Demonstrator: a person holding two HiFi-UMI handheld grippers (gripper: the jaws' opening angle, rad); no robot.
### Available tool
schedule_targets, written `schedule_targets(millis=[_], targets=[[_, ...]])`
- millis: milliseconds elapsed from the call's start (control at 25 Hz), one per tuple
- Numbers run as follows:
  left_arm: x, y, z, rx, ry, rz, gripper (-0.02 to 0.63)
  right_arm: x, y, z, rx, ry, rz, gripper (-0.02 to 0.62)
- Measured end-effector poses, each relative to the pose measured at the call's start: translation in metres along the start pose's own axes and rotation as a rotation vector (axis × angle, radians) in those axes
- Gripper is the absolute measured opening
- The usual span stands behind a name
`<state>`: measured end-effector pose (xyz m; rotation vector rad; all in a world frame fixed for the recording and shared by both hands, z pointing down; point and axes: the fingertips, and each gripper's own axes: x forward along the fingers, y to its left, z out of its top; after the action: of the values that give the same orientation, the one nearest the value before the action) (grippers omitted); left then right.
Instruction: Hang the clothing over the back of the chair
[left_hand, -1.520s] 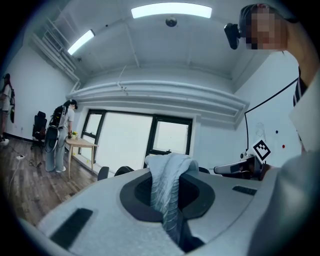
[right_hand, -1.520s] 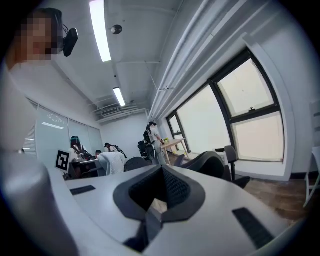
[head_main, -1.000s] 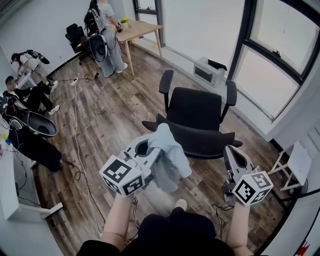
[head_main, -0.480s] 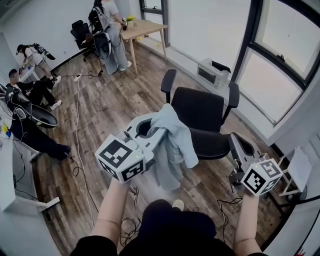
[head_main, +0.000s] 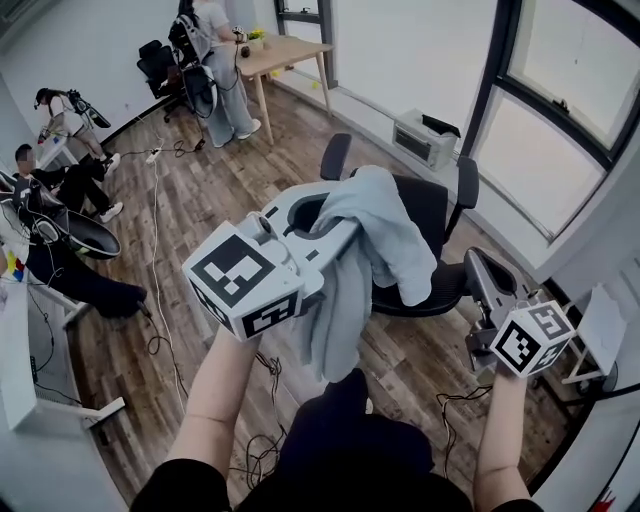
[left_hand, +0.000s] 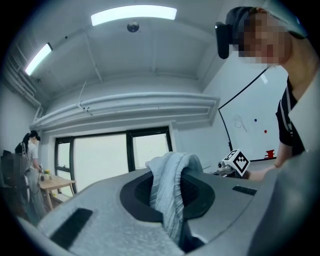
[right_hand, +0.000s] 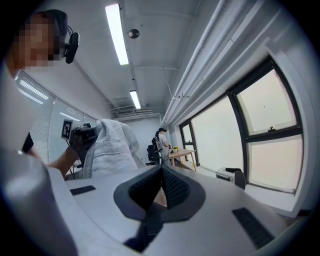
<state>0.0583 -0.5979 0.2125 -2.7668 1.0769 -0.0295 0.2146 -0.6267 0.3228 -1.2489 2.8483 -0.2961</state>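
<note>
A pale blue garment (head_main: 385, 240) hangs from my left gripper (head_main: 330, 215), which is shut on a bunched fold of it and held level, high in front of me. In the left gripper view the striped cloth (left_hand: 170, 190) is squeezed between the jaws and trails down. The black office chair (head_main: 440, 285) stands just beyond, its back toward me, partly hidden by the garment. My right gripper (head_main: 482, 275) is shut with nothing in it, to the right of the chair's back. From the right gripper view (right_hand: 161, 172) the garment (right_hand: 112, 145) shows at the left.
A white box unit (head_main: 425, 135) sits by the window wall behind the chair. A wooden table (head_main: 275, 55) and a standing person (head_main: 215, 60) are at the far end. Seated people are at the left, cables (head_main: 155, 230) cross the floor, and a white rack (head_main: 600, 325) stands at the right.
My left gripper has risen and moved toward the chair, carrying the garment, which now covers much of the seat from view. The right gripper has drifted up and slightly right.
</note>
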Motion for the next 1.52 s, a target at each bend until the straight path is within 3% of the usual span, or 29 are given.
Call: schedule_targets(millis=[600,880,1200,1520], targets=[[0.091,0.039,0.014,-0.006,-0.026,-0.125,0.017,0.011,-0.047,0.031,0.005,-0.011,-0.091,0.000],[0.143,0.071,0.019,-0.035,-0.055,-0.137,0.017,0.022,-0.081,0.040,0.013,-0.014,-0.140,0.000],[0.180,0.095,-0.035,-0.052,0.058,-0.168,0.017,0.044,-0.109,0.035,0.035,0.019,-0.166,0.000],[0.202,0.104,-0.108,0.025,0.264,-0.231,0.017,0.053,-0.122,0.021,0.068,0.048,-0.201,0.000]])
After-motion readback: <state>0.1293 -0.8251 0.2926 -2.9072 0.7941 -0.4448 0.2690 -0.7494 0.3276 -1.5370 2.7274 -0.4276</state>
